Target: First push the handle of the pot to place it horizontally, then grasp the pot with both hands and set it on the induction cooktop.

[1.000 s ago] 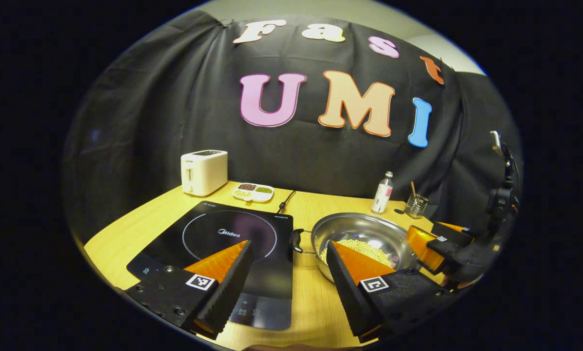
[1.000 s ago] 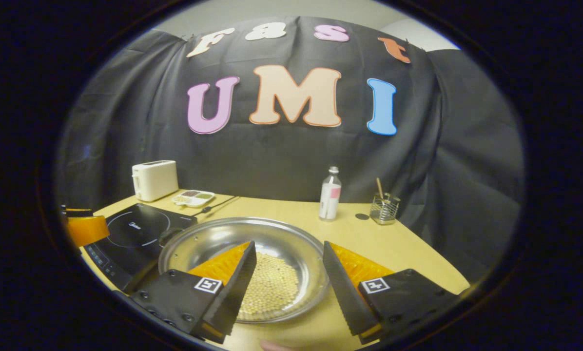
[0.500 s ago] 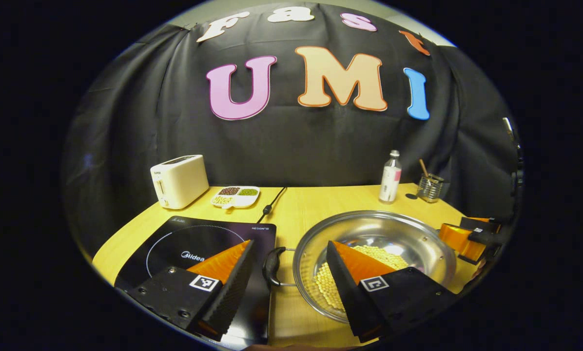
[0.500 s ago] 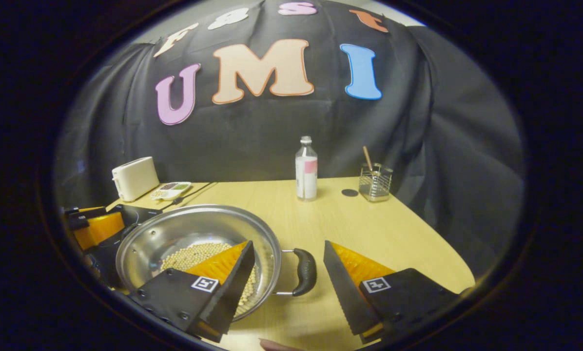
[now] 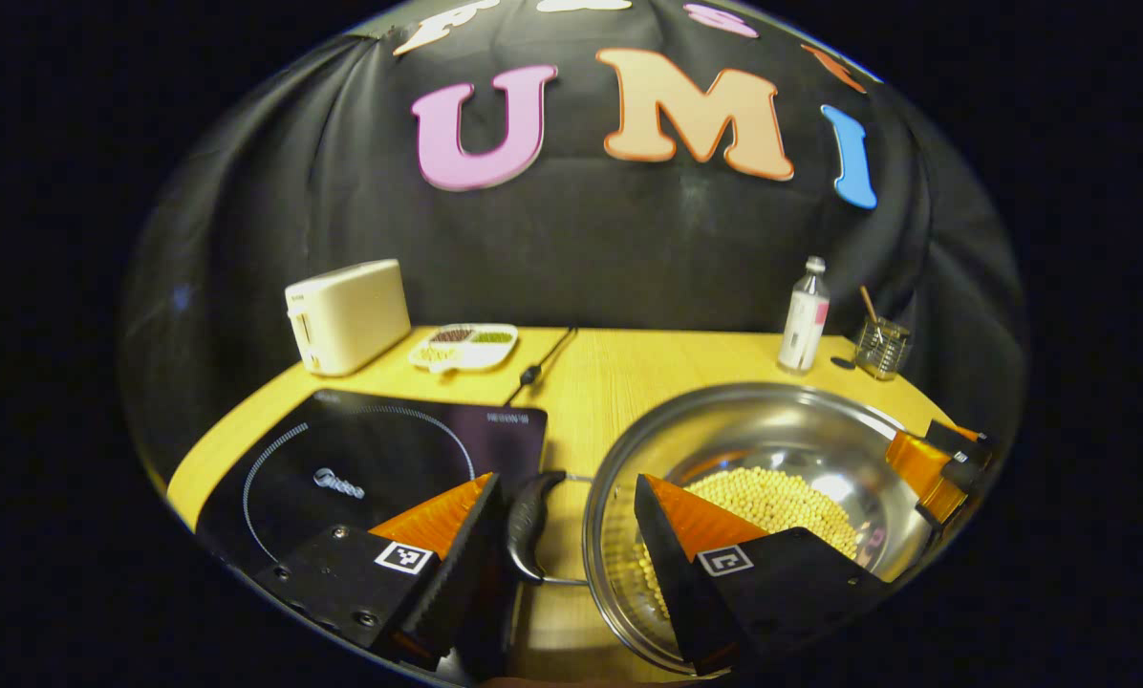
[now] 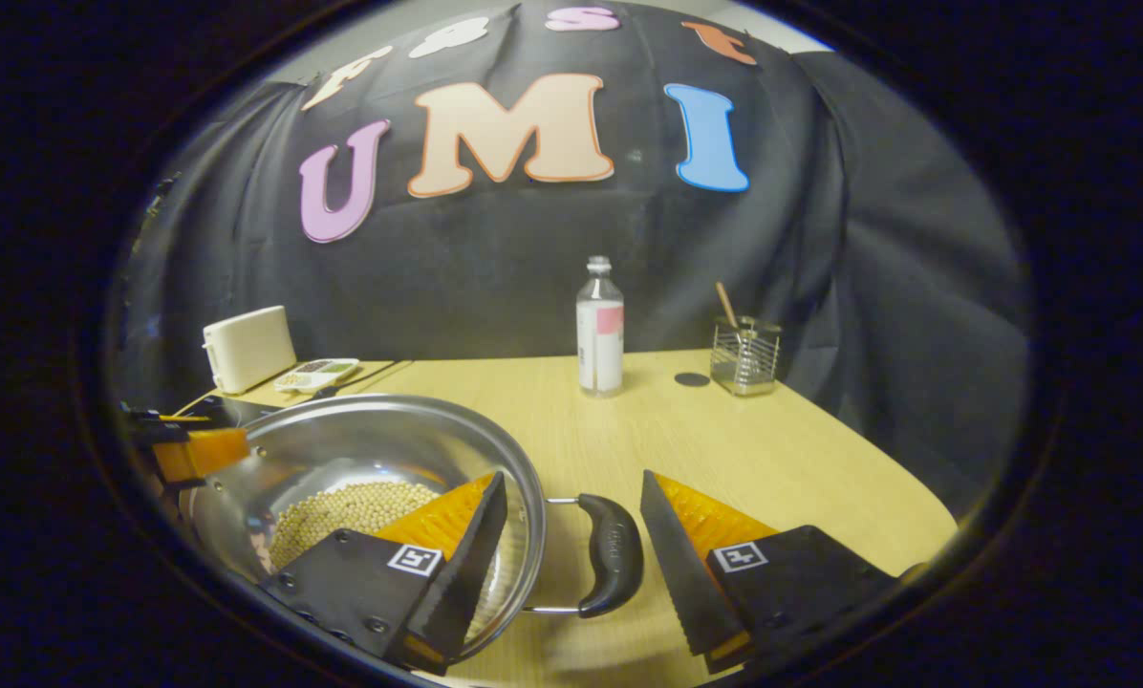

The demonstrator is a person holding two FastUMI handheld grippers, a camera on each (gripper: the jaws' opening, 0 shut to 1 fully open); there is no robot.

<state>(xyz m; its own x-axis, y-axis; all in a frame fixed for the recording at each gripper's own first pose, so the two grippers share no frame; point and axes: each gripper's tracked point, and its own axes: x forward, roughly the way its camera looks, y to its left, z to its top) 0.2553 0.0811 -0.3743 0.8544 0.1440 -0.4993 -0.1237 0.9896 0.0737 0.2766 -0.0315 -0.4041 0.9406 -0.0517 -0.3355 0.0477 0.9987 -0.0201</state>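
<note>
With both handles lying level, grasp step underway: left gripper (image 5: 564, 497) and right gripper (image 6: 571, 492) each wide open, straddling a pot (image 5: 772, 440) handle, pot on table beside cooktop (image 5: 390, 449); next, close both, lift across.

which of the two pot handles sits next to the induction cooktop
The handle between the left gripper's fingers: it lies beside the induction cooktop. The pot's other handle, at the right gripper, faces bare table.
</note>
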